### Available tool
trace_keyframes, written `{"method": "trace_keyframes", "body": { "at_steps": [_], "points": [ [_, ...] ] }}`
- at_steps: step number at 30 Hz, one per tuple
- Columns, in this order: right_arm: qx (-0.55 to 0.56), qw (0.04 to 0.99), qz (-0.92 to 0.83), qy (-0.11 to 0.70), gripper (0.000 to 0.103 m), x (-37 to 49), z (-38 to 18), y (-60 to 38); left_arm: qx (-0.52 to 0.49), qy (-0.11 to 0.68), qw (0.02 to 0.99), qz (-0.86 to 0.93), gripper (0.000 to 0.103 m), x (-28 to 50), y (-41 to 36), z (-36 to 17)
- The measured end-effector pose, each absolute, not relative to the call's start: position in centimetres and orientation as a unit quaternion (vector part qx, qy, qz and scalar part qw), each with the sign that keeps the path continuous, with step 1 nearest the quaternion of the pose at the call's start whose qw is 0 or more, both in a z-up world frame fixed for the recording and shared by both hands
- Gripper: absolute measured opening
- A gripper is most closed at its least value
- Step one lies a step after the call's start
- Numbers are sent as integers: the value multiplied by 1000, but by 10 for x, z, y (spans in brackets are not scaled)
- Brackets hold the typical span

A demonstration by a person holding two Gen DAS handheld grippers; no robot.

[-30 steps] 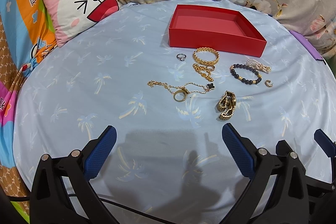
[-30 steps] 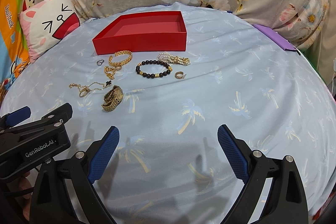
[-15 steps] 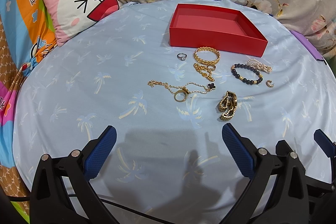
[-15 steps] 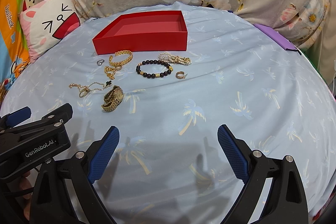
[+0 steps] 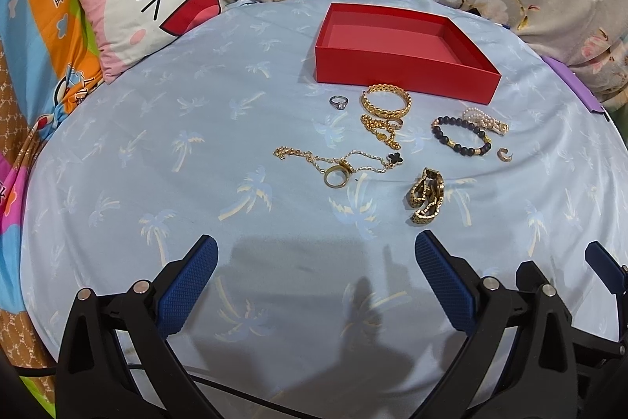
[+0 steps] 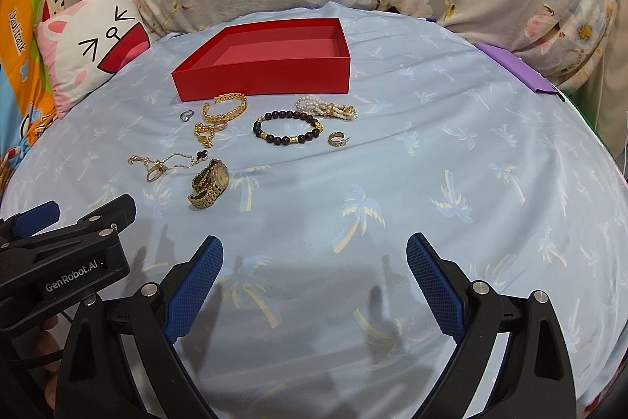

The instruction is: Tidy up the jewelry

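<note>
Fingers of both grippers spread, empty; gold watch [image 5: 426,197] dial hidden in left view

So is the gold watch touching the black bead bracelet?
Apart. The right wrist view shows bare blue sheet between the gold watch and the black bead bracelet.

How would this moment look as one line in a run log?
left tool: open, empty | right tool: open, empty | red box: empty | gold watch: on sheet, nearest

One red box [image 5: 404,65], one watch [image 6: 208,183], three rings [image 5: 338,101], four bracelets [image 6: 288,128].
</note>
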State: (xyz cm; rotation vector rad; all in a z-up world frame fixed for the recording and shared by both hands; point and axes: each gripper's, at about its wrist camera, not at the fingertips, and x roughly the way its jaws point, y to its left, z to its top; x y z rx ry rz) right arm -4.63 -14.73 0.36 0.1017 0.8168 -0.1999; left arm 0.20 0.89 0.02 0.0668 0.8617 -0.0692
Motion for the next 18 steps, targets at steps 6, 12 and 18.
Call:
{"method": "trace_keyframes", "body": {
  "at_steps": [6, 12, 18],
  "points": [
    [65, 911, -102, 395, 93, -44, 0, -156, 29, 436, 899, -26, 98, 11, 19, -16],
    [73, 906, -114, 401, 93, -37, -5, -172, 26, 443, 894, -66, 98, 21, 5, -16],
    [82, 903, -129, 401, 93, -32, -7, -189, 30, 446, 889, -102, 98, 43, -26, -17]
  ]
}}
